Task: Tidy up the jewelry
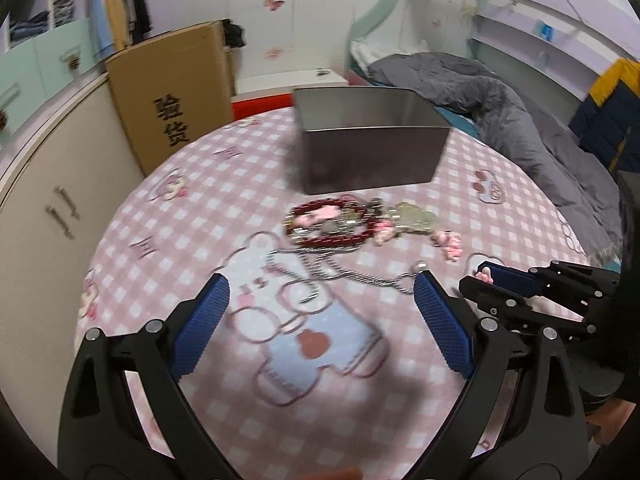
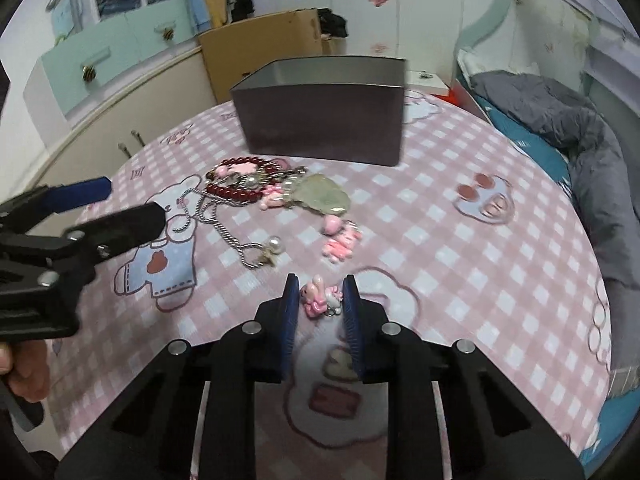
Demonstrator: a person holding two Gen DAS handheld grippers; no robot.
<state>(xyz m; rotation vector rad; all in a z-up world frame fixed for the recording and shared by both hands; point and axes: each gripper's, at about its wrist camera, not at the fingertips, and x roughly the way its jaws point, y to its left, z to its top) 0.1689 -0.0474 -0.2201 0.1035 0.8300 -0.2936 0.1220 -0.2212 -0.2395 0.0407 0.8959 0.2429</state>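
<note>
Both tongs work over a pink checked tablecloth [image 2: 440, 216] printed with cartoon bears. Right gripper [image 2: 321, 292] has its blue pads drawn narrow around a small pink charm [image 2: 318, 296], held at the fingertips. Left gripper [image 1: 322, 292] stands wide with nothing between its pads [image 1: 204, 320], low over the cloth just near of the jewelry.

Only the right wrist view shows the charm between the pads in full; from the left wrist view the right gripper [image 1: 486, 276] enters at the right edge and just a pink tip of the charm peeks out. The right wrist view also shows a loose pink trinket [image 2: 340, 240] lying right of the pile, and a pale green pendant [image 2: 324, 196].

The jewelry pile [image 1: 332, 224] lies at mid-table: a dark red bead bracelet [image 2: 236, 190] tangled with a silver chain [image 2: 224, 232] that trails toward the near side and ends in a ring with a pearl [image 2: 275, 243]. Just beyond it stands an open dark metal box [image 2: 324, 124], close to the far edge. Bare cloth spreads to the right and near side of the pile.

A cardboard carton [image 1: 168, 96] stands far left beside cream cabinets [image 1: 52, 200]; a bed with a grey quilt [image 1: 500, 100] runs along the right.
</note>
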